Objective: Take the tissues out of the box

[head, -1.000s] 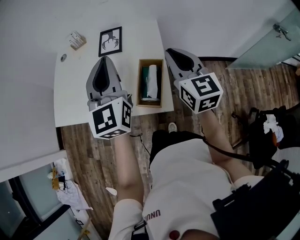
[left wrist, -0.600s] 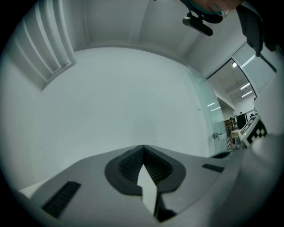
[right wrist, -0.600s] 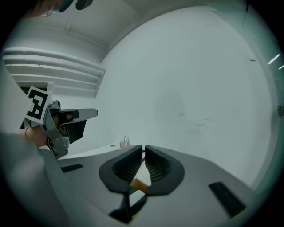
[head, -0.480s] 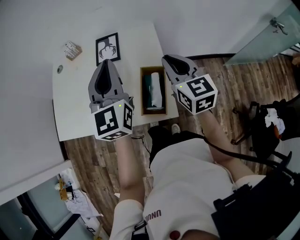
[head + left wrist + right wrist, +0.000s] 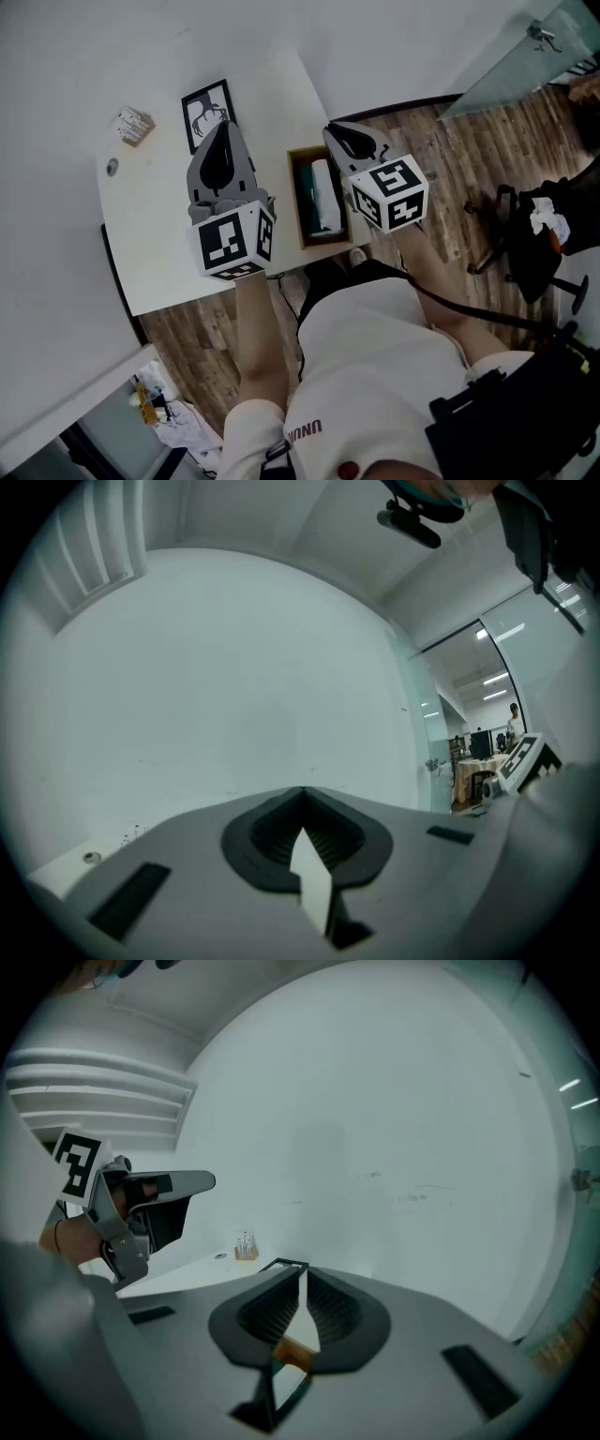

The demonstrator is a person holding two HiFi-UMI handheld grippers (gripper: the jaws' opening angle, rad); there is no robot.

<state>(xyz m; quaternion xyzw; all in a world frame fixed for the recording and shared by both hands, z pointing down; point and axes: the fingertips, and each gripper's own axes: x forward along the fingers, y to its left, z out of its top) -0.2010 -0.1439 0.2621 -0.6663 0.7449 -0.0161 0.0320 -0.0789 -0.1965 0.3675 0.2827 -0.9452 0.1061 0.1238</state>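
A shallow wooden box (image 5: pixel 302 217) lies on the white table (image 5: pixel 159 253), near its right front corner. Inside it I see a white tissue bundle (image 5: pixel 324 192) beside something dark green (image 5: pixel 307 192). My left gripper (image 5: pixel 226 125) hovers over the table to the left of the box, with its jaws together and nothing between them. My right gripper (image 5: pixel 335 127) hangs just right of the box's far end, also shut and empty. In the left gripper view that gripper (image 5: pixel 302 791) points at a bare white wall. In the right gripper view that gripper (image 5: pixel 302 1269) faces the wall, with the left gripper (image 5: pixel 141 1208) at the picture's left.
A framed black-and-white picture (image 5: pixel 206 111) lies flat beyond the left gripper. A small holder (image 5: pixel 133 125) and a round hole (image 5: pixel 112 168) sit at the table's far left. White walls bound the table. A dark office chair (image 5: pixel 534 244) stands on the wooden floor to the right.
The head view has swung, so the table now looks tilted and lower in the picture. Both grippers keep much the same places beside the box and stay shut.
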